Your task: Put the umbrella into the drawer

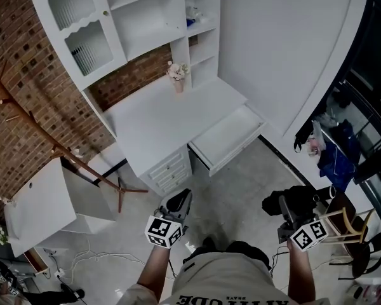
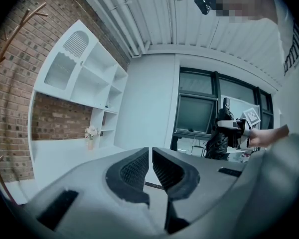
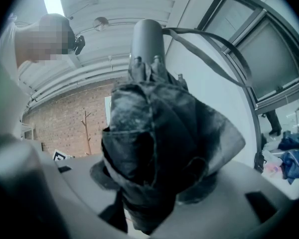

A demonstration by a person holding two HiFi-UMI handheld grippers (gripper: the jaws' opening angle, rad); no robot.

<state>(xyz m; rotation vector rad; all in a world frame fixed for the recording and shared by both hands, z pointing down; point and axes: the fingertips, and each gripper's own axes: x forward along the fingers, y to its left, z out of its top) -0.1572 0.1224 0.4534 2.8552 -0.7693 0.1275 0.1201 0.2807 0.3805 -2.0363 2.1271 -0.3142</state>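
White desk (image 1: 171, 113), drawer (image 1: 232, 137) pulled open, lies ahead of both grippers.
Folded umbrella (image 1: 291, 201) is clamped in the nearer right gripper (image 1: 283, 216), its handle pointing away from the jaws; left gripper (image 1: 180, 203) is closed and empty.

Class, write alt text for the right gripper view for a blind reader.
A folded black umbrella, clamped in the right tool, fills the view, grey handle at top. A brick wall and coat stand lie behind.
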